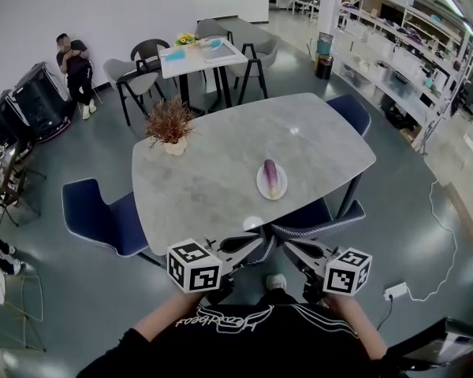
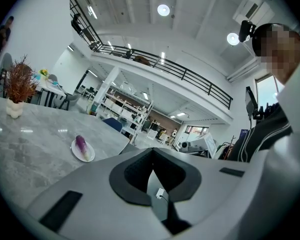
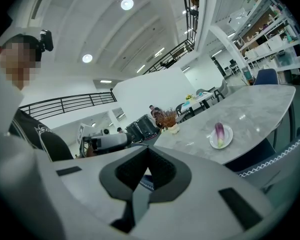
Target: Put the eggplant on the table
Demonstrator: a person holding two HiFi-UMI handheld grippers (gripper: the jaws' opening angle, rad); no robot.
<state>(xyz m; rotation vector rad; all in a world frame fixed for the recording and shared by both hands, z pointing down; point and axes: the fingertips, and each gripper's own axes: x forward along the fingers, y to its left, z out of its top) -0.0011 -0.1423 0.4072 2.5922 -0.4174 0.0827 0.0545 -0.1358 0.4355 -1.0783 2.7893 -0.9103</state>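
Item 1: eggplant (image 1: pixel 271 175). Purple, lying lengthwise on a white plate (image 1: pixel 262 186), just right of centre in my head view. It is on the plate, not on the bare tabletop.

Item 2: table (image 1: pixel 213 179). Grey stone-look top with rounded corners, filling the middle of the head view. The plate sits toward its near right part.

Item 3: potted plant (image 1: pixel 169 124). Dry reddish-brown sprigs in a pale pot, at the upper left of the tabletop, well apart from the plate.

Item 4: left gripper (image 2: pixel 152 152). In its own view the dark jaw tips meet with nothing between them. In the head view it sits low and left of centre, below the table's near edge and well short of the plate.

Item 5: right gripper (image 3: pixel 147 149). Its jaws are likewise pressed together and empty. It sits low and right of centre in the head view, nose toward the left gripper.

Item 6: blue chairs. One is at the left of the table (image 1: pixel 102 219), one at the near edge (image 1: pixel 315 215), one at the upper right (image 1: pixel 348 113).

Item 7: small table (image 1: pixel 201 53) with grey chairs, top centre of the head view. A seated person (image 1: pixel 75 65) is at the upper left by the wall.
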